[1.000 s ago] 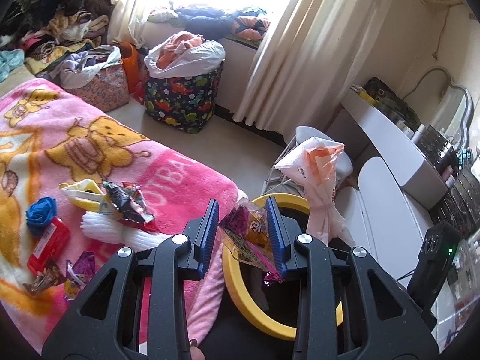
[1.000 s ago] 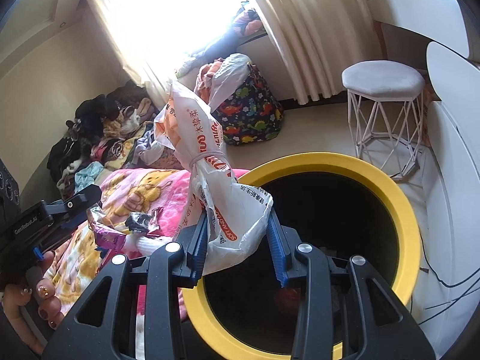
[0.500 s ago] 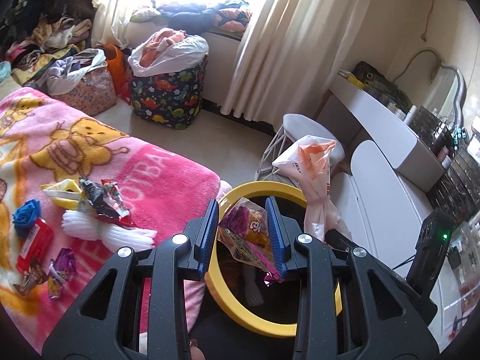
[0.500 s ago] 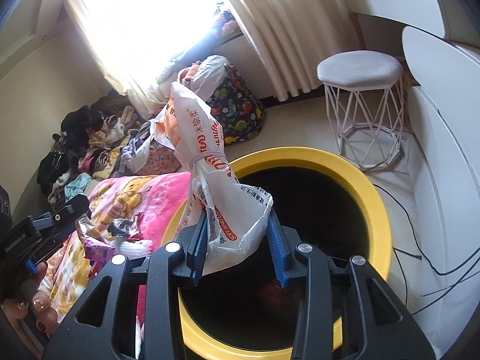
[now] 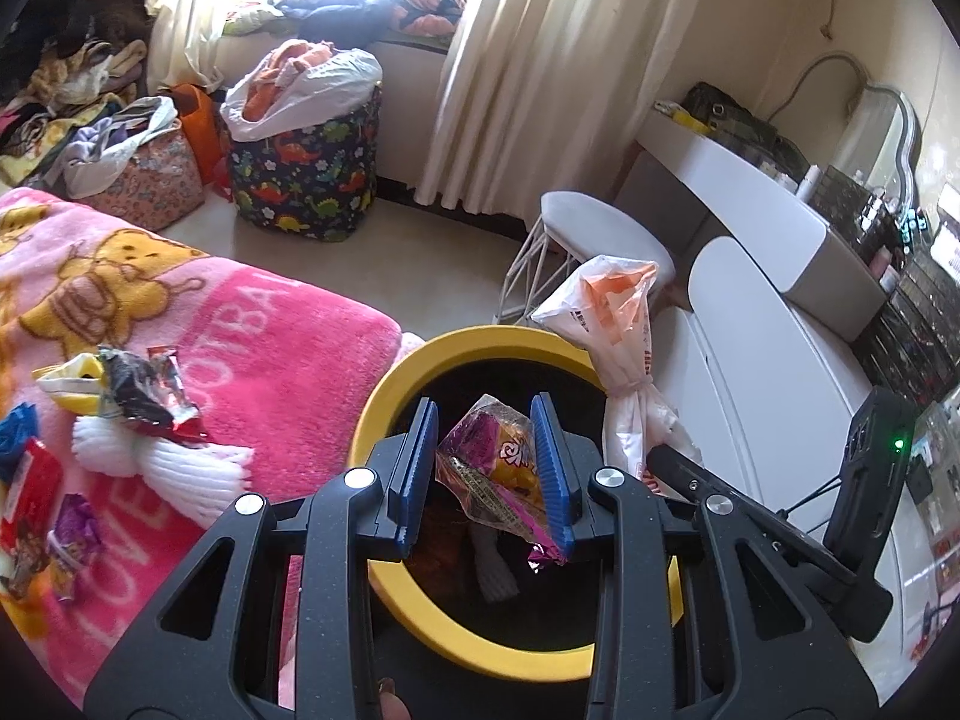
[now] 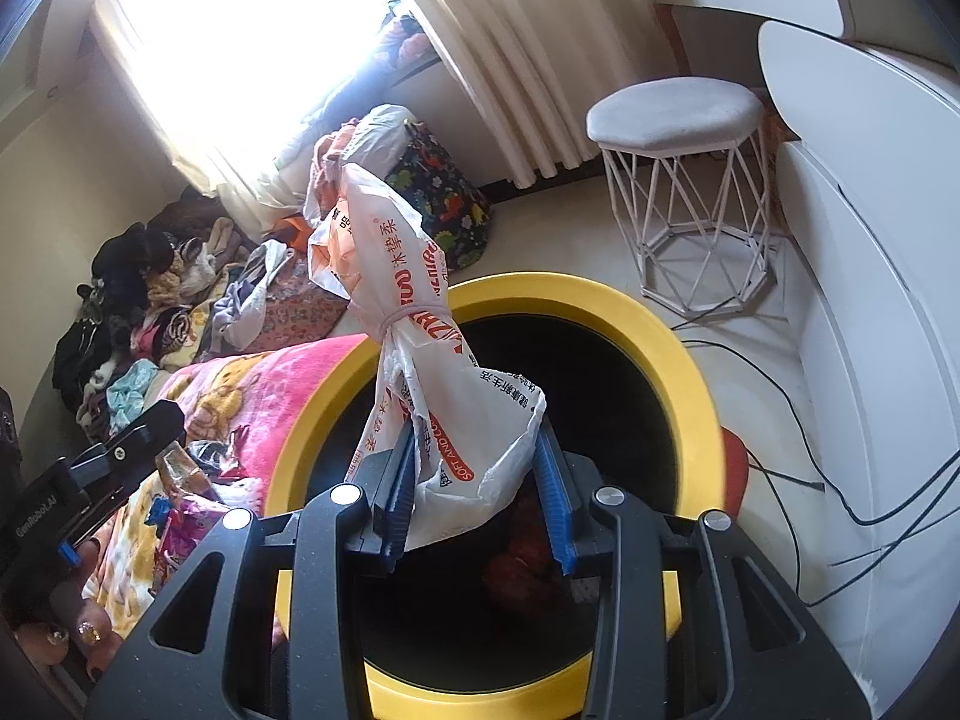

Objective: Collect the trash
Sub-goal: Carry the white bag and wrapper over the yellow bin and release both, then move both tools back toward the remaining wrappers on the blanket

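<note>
A round bin with a yellow rim (image 5: 480, 339) (image 6: 690, 372) and dark inside stands beside the bed. My left gripper (image 5: 485, 414) is shut on a purple and yellow snack wrapper (image 5: 501, 462), held over the bin's mouth. Over the same bin, my right gripper (image 6: 477, 444) is shut on a white plastic bag with orange print (image 6: 444, 396), knotted at its middle; that white plastic bag (image 5: 618, 324) also shows at the right of the left wrist view. More wrappers (image 5: 144, 396) lie on the pink blanket (image 5: 270, 348).
A white stool (image 6: 678, 114) and white rounded furniture (image 6: 870, 192) stand right of the bin, with black cables (image 6: 804, 420) on the floor. A dinosaur-print basket (image 5: 306, 174), clothes piles (image 6: 150, 300) and curtains (image 5: 540, 60) fill the far side. Some rubbish (image 5: 495, 564) lies inside the bin.
Both grippers have moved forward and down over the bin, so its yellow rim now sits nearer and fuller under them. Each still holds its item.
</note>
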`<state>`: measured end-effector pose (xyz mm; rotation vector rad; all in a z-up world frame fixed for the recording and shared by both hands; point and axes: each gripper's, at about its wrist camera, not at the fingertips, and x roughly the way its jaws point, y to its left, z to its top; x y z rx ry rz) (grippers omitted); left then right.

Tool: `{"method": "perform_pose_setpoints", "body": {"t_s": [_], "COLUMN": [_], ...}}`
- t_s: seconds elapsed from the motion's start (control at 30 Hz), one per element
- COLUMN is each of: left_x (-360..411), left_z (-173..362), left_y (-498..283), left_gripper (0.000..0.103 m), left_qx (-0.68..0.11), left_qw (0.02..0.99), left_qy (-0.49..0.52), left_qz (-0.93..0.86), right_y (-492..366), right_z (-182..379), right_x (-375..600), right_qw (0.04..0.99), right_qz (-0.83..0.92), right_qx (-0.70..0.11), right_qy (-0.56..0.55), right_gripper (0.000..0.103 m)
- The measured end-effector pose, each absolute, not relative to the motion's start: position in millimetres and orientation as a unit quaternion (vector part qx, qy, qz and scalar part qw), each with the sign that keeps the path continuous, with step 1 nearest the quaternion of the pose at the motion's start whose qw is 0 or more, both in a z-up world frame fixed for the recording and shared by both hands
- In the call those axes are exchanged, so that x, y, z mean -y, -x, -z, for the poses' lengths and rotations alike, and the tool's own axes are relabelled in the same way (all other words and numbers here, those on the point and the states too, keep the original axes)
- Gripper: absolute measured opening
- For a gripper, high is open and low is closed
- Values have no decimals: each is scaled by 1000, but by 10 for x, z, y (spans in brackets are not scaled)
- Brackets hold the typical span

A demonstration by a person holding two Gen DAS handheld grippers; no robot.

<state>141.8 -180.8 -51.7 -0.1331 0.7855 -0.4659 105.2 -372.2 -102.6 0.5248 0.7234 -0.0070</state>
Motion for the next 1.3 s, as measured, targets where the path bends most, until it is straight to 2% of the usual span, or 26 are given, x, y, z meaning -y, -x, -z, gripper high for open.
{"method": "perform_pose_setpoints", "body": {"t_s": [0.13,0.27,0.33,0.37,0.4,0.5,0.57,0.67,0.8,1.1,1.3], "left_x": [1877,1887,1846,1825,1793,1709,1654,1571,1471,1183,966], "left_z": [590,645,661,658,649,612,587,553,492,361,274], "left_y": [-1458,-1480,-1482,-1480,-1470,-1439,-1421,-1398,-1360,-1263,-1234], "left_gripper": [26,28,39,54,65,80,85,90,92,92,92], "left_qx": [-385,-389,-391,-390,-388,-378,-372,-365,-353,-324,-308], "left_qw": [892,890,890,891,892,898,902,907,914,931,937], "left_qy": [61,66,75,77,81,85,87,89,87,90,104], "left_qz": [228,228,223,220,219,209,201,191,178,144,125], "right_y": [-1026,-1007,-1008,-1001,-1002,-1007,-1001,-1010,-1022,-1012,-1034], "right_z": [1042,1068,1076,1071,1064,1024,1002,960,881,725,628], "right_x": [3737,3776,3789,3785,3779,3715,3681,3600,3493,3247,3093], "right_qw": [900,894,894,895,896,902,904,910,919,933,937], "right_qz": [12,23,28,29,29,24,19,5,-13,-51,-78], "right_qx": [-354,-361,-362,-360,-358,-353,-350,-344,-332,-307,-297], "right_qy": [-254,-264,-262,-262,-262,-249,-244,-230,-214,-182,-166], "right_gripper": [35,43,47,50,52,54,56,59,63,71,71]}}
